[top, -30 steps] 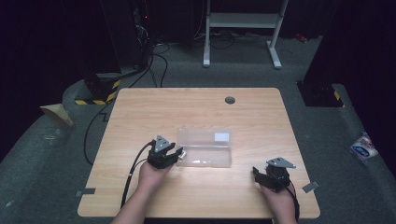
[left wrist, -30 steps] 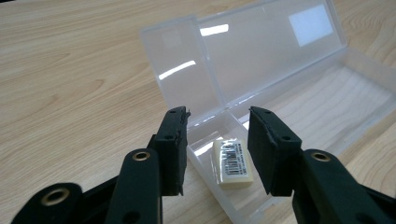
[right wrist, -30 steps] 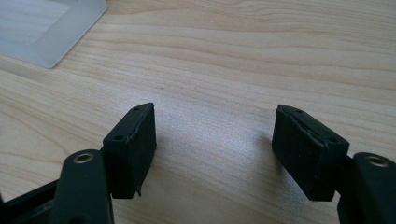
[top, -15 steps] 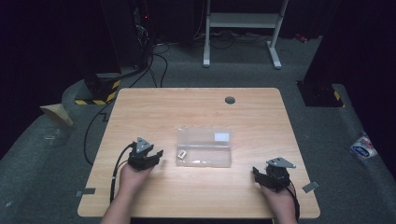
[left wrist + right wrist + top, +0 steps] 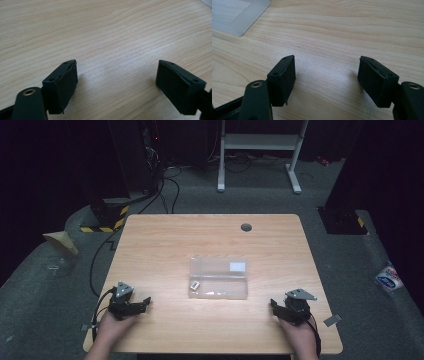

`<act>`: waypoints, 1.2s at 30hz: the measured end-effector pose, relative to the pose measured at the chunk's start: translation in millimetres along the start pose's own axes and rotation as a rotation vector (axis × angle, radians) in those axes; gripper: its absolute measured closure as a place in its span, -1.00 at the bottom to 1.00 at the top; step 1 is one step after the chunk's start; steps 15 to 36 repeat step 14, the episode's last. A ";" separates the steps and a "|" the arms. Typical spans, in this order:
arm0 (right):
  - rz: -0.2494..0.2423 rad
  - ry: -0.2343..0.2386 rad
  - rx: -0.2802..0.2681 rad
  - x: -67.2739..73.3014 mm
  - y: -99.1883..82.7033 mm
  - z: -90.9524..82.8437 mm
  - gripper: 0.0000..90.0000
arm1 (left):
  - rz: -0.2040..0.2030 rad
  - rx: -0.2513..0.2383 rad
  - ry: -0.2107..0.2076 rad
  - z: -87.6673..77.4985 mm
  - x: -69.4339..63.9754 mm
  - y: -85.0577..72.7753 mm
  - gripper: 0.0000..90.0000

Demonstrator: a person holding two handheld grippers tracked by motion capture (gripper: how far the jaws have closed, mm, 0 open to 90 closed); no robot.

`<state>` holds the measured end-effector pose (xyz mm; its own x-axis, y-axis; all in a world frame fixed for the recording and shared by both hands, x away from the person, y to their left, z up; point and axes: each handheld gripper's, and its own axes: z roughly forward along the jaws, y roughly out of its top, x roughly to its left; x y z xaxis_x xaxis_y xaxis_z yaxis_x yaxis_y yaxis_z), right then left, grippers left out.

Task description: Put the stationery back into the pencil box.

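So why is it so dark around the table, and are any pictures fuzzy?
High view: light falls on the table, the floor behind goes nearly black, and the clear bag looks faint. Left gripper view: wood sharp, left tool slightly soft. Right gripper view: pale sheen between the right tool jaws.

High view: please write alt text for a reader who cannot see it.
A clear plastic bag lies in the middle of a wooden table. The left gripper and right gripper, both open and empty, rest near the front corners, apart from it.
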<state>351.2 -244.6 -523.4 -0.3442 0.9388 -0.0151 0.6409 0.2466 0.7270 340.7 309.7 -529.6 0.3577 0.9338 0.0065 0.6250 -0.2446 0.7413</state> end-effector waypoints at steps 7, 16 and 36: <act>-0.001 0.000 0.000 0.1 0.0 0.0 -0.33 | 0.011 0.001 -0.017 0.4 -1.7 0.4 -0.61; 0.006 -0.002 0.001 0.4 0.4 0.5 -0.34 | 0.017 0.003 -0.019 -0.4 -2.0 -0.3 -0.61; 0.006 -0.002 0.001 0.4 0.4 0.5 -0.34 | 0.017 0.003 -0.019 -0.4 -2.0 -0.3 -0.61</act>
